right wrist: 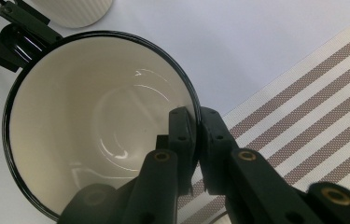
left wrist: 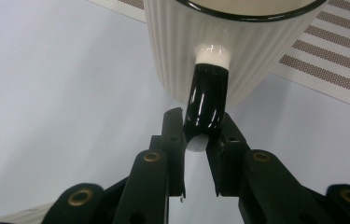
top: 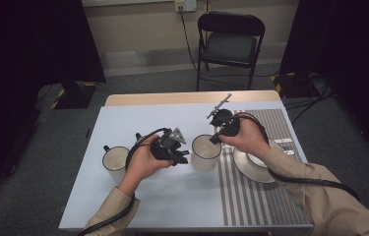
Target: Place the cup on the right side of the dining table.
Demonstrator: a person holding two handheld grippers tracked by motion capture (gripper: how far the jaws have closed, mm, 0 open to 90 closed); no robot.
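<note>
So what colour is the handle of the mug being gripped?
Glossy black handle on a cream ribbed mug; clearest in the left gripper view.

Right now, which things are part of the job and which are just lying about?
In the job:
- middle mug, left tongs shut on its black handle, right tongs shut on its rim
- saucer, probably

Lying about:
- second mug
- striped placemat
- folding chair
</note>
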